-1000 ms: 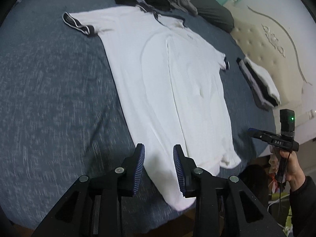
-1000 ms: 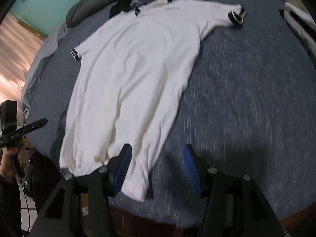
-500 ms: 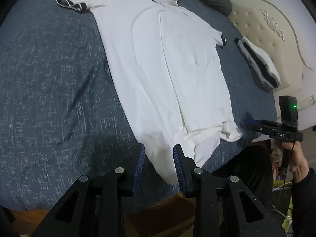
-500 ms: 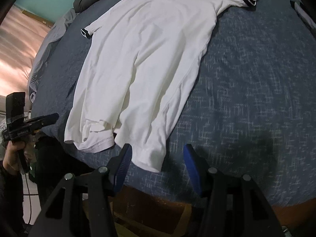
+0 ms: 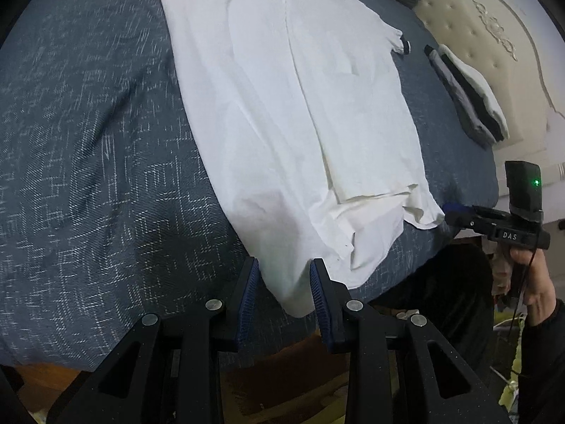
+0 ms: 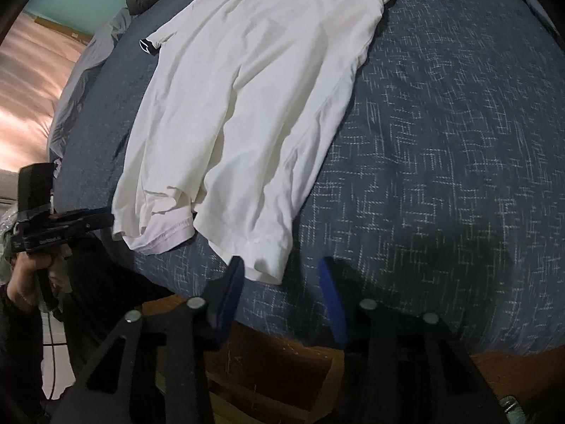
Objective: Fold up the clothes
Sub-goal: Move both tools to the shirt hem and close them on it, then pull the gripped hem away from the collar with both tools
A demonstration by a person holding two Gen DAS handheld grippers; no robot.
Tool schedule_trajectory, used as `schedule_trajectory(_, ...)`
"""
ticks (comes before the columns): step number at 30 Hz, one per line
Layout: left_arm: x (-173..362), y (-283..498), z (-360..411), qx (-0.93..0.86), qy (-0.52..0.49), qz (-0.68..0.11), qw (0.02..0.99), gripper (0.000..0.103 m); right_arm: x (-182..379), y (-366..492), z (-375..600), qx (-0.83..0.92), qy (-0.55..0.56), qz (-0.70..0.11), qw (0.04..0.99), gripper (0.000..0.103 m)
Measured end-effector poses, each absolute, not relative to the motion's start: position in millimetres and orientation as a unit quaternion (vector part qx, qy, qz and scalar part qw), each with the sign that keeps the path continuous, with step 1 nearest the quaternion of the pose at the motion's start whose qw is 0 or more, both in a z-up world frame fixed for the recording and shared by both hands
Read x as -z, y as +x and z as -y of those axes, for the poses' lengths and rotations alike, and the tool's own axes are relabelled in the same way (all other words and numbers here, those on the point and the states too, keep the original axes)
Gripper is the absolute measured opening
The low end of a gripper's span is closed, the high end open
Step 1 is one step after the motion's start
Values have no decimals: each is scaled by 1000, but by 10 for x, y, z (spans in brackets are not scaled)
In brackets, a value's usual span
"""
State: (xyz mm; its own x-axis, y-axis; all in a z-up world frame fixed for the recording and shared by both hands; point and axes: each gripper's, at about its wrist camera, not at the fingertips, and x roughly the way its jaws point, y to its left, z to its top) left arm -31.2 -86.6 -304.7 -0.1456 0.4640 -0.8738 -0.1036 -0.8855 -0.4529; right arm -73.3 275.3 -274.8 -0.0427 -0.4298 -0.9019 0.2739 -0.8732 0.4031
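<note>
Shirt flat on bed, hem rumpled: L gripper jaws half-open round hem corner, R gripper wide, empty — close L next.

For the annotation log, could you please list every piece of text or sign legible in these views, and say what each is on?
"DAS": white letters on the black body of the right gripper, seen in the left wrist view.
Small dark print on the chest of the white shirt: too small to read.
Pale lettering on the body of the left gripper, seen in the right wrist view: too blurred to read.
Green light on the black box atop the right gripper: a lit dot, no text.
</note>
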Motion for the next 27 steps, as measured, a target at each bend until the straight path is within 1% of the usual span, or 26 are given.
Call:
schedule_trajectory(2, 3061, -315, 850, -745, -623, 143, 193, 32, 2765, -740, -2742, 717, 649, 60, 247, 28)
schedule_trajectory(4, 3068, -318, 832, -744, -622, 143, 197, 31, 2788, -741, -2712, 714, 651, 58, 252, 17)
schedule_trajectory(5, 3069, -319, 823, -744, -622, 142, 199, 30, 2796, -742, -2693, 712, 652, 56, 254, 15)
schedule_trajectory(6, 3063, -318, 815, -744, -622, 140, 201, 22, 2800, -742, -2678, 712, 652, 53, 256, 10)
schedule_trajectory(7, 3046, -317, 813, -745, -620, 138, 203, 13, 2790, -742, -2671, 713, 650, 50, 256, 7)
schedule_trajectory(9, 3001, -316, 819, -748, -615, 136, 208, 5, 2756, -742, -2666, 718, 645, 46, 258, 4)
schedule_trajectory(10, 2966, -316, 830, -750, -612, 135, 209, 5, 2729, -746, -2669, 721, 641, 44, 258, 3)
schedule_trajectory(17, 2596, -316, 1036, -772, -586, 128, 212, 4, 2342, -816, -2962, 754, 604, 52, 253, 2)
schedule_trajectory(22, 2301, -302, 1322, -789, -569, 123, 199, 0, 2081, -774, -3317, 777, 580, 62, 237, 2)
schedule_trajectory(24, 2220, -282, 1405, -796, -561, 120, 192, 0, 1977, -757, -3460, 786, 570, 66, 230, 2)
schedule_trajectory(27, 2134, -255, 1547, -803, -553, 125, 185, 0, 1921, -716, -3573, 794, 562, 71, 222, 2)
